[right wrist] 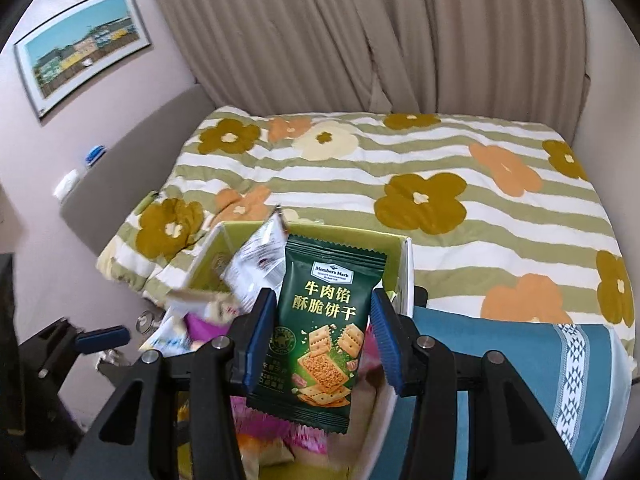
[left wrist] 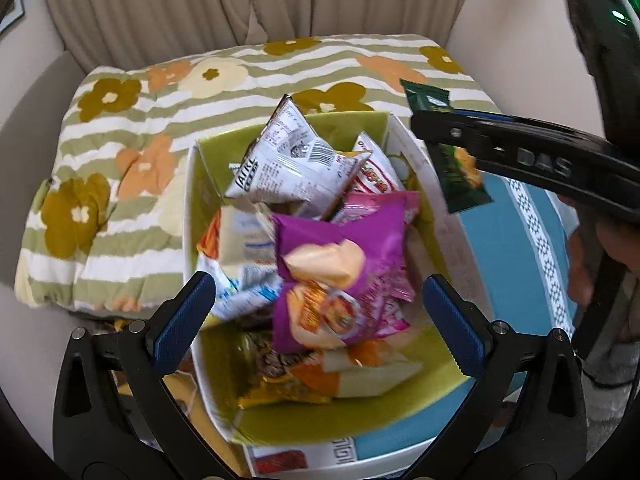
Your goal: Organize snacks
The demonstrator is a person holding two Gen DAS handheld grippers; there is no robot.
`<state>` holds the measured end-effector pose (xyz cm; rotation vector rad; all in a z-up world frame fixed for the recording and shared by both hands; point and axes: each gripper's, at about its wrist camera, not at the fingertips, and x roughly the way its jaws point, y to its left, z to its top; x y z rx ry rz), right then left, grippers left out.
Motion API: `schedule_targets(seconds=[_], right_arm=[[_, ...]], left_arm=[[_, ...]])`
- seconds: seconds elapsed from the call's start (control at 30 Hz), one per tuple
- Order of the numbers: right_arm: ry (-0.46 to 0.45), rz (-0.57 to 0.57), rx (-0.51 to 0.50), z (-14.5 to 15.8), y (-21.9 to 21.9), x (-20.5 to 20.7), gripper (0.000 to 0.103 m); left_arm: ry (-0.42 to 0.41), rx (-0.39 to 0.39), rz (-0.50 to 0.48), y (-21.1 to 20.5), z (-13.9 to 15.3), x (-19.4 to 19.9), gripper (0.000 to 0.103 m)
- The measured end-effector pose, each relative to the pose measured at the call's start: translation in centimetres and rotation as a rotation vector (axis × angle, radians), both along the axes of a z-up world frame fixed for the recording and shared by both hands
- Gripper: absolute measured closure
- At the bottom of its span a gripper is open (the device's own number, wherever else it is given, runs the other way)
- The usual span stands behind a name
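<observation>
Blue-padded left gripper (left wrist: 316, 312) hangs spread wide over the snack box (left wrist: 416, 152), above a purple chip bag (left wrist: 340, 256). Rightward, the right gripper (right wrist: 318, 336) clamps a green cracker packet (right wrist: 320, 332) over the box's right wall, beside the floral quilt (right wrist: 460, 184).

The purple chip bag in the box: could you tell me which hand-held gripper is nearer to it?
Left. The left hand-held gripper hangs open just over the purple chip bag; the right hand-held gripper is farther off.

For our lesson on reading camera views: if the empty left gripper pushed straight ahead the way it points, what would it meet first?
Most likely the purple snack bag, top of the pile in the box, between the left gripper's open fingers; depth is uncertain.
</observation>
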<state>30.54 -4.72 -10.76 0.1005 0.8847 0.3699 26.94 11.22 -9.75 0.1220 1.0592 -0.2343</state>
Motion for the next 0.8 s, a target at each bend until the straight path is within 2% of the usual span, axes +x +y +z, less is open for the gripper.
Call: schedule_targets(seconds=[0.03,0.1,0.13,0.17,0.43,0.6,0.8], right_arm=[[0.013,-0.009,-0.004,-0.5,0.3,0.7,0.056],[0.03,-0.019,-0.007,-1.1,0.4,1.2,0.031],[0.03,-0.028,-0.008,-1.2,0.4,1.2,0.011],[0.015,-0.042,-0.008,-1.2,0.3,0.9,0.005],[0.003,-0.068,-0.009,-1.0,-0.3,-1.0,0.005],[-0.052,-0.049,0.003,1.1,-0.9,-2.9,0.005],[-0.139,-0.045,0.007,4.8,-3.4,-7.5,0.005]], left_arm=[[0.003,0.005,-0.007,0.2,-0.2,0.4,0.0],[0.008,0.009,-0.019,0.4,-0.8,1.0,0.0],[0.011,0.01,-0.022,0.4,-1.0,1.1,0.0],[0.013,0.01,-0.024,0.3,-1.3,1.1,0.0],[0.017,-0.029,0.022,0.6,-1.6,-0.3,0.0],[-0.034,-0.02,0.066,0.2,0.4,-2.5,0.0],[-0.13,-0.023,0.089,-1.7,3.9,-6.5,0.0]])
